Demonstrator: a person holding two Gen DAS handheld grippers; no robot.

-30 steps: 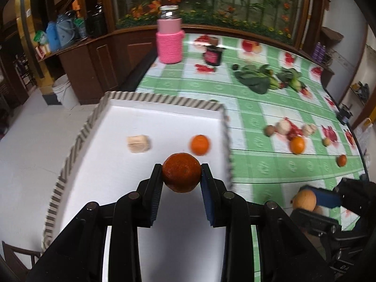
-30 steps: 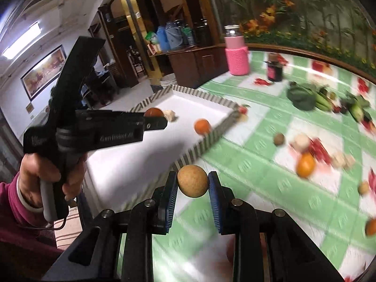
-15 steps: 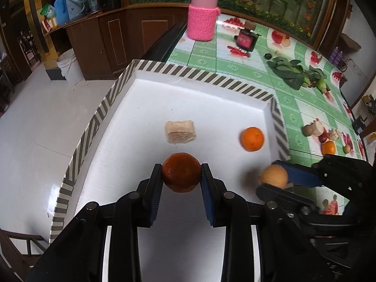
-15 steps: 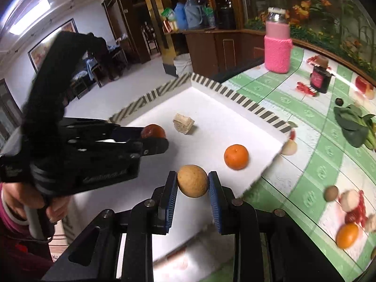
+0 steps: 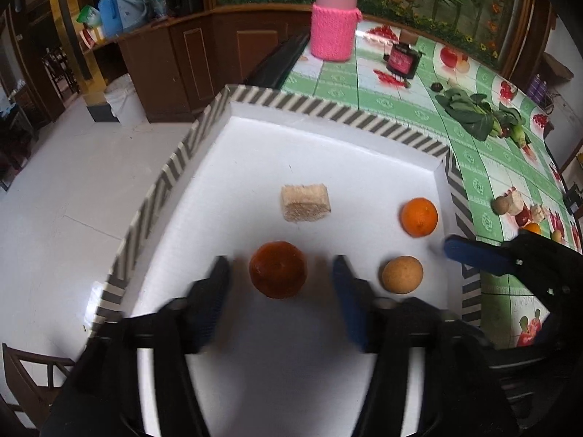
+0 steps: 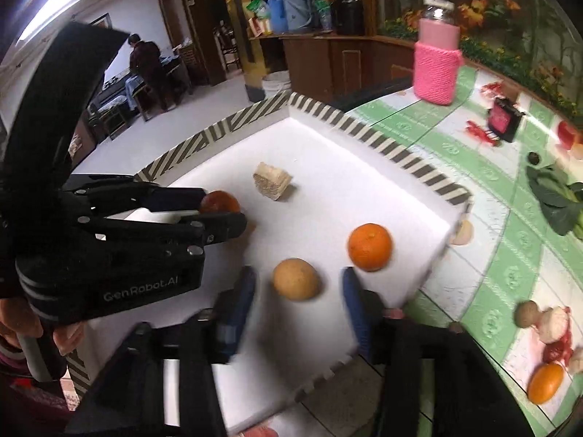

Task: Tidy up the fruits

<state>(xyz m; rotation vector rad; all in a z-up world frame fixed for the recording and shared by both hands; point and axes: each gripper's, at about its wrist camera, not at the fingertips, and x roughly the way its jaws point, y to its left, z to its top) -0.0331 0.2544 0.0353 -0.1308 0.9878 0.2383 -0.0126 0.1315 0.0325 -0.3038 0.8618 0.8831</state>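
Observation:
A white tray with a striped rim (image 5: 328, 116) (image 6: 364, 133) holds a dark orange fruit (image 5: 277, 269) (image 6: 219, 202), a tan round fruit (image 5: 402, 274) (image 6: 296, 279), a bright orange (image 5: 419, 217) (image 6: 370, 247) and a beige block (image 5: 305, 202) (image 6: 272, 180). My left gripper (image 5: 278, 284) is open, its jaws apart on either side of the dark orange fruit, which rests on the tray. My right gripper (image 6: 298, 291) is open around the tan fruit, which rests on the tray.
On the green checked tablecloth (image 5: 393, 98) stand a pink knit-covered jar (image 5: 334, 18) and a small dark jar (image 5: 400, 61). Leafy greens (image 5: 473, 114) and several small fruits and vegetables (image 6: 546, 322) lie to the right. An orange (image 6: 545, 382) lies near the table's front.
Both grippers have opened and let go of their fruits, which now sit on the tray. Both grippers came lower over the tray.

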